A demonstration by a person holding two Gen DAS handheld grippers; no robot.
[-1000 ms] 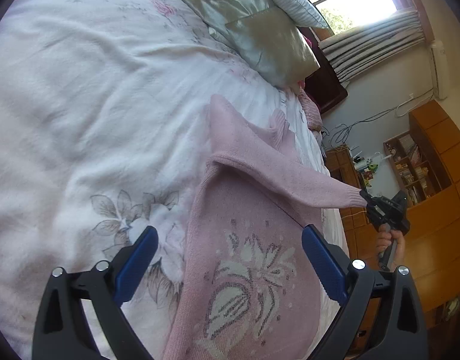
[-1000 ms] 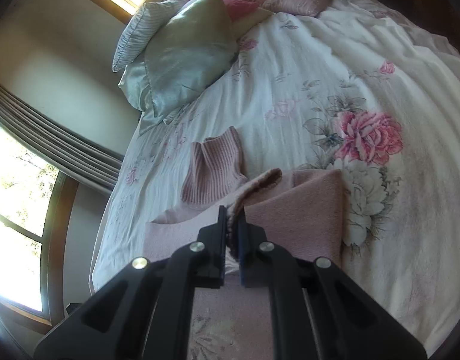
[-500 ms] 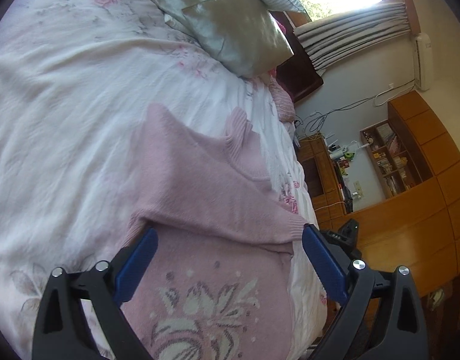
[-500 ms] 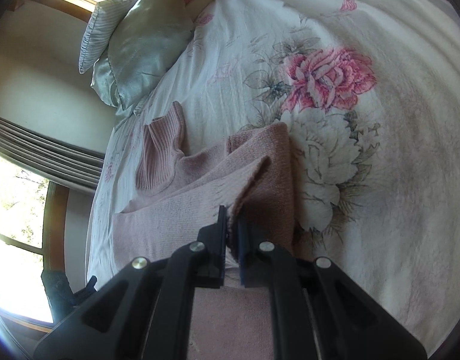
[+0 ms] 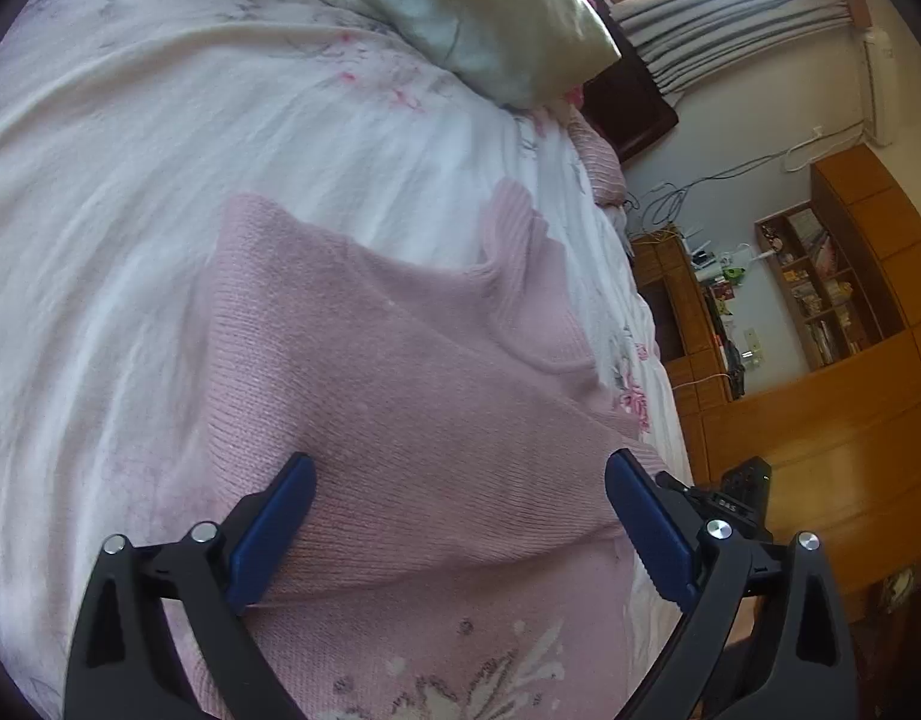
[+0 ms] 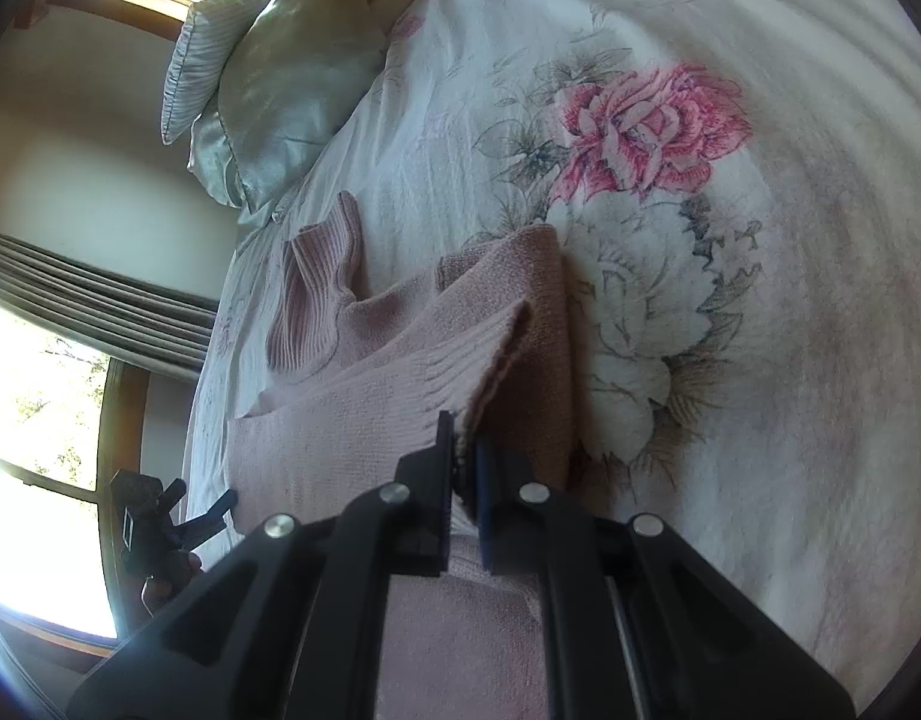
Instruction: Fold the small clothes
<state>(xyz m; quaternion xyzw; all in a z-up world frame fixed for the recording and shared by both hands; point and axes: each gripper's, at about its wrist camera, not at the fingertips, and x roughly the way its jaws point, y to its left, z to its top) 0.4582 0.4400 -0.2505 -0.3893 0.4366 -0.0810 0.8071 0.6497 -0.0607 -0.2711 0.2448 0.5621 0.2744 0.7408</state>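
A small pink knit sweater (image 5: 412, 396) lies on the floral bedspread (image 5: 130, 180), its ribbed collar (image 5: 514, 228) toward the pillows. One sleeve (image 5: 460, 516) is laid across the chest, above a white flower pattern. My left gripper (image 5: 460, 462) hovers open over the sleeve, with its blue pads (image 5: 274, 528) on either side and holding nothing. In the right wrist view, my right gripper (image 6: 463, 438) is shut on the sleeve cuff (image 6: 460, 414), and the sleeve (image 6: 472, 336) runs ahead of it over the sweater (image 6: 316, 450). The left gripper (image 6: 160, 516) shows at the bed's far edge.
Satin pillows (image 5: 490, 18) lie at the head of the bed. A wooden wardrobe and shelves (image 5: 820, 312) stand past the bed's edge. The window and curtain (image 6: 70, 312) are on the other side. A big rose print (image 6: 646, 126) marks open bedspread (image 6: 760, 360).
The right gripper has carried the sleeve in from the bed's edge and across the sweater's chest. The left gripper has moved forward over the sweater and stayed open.
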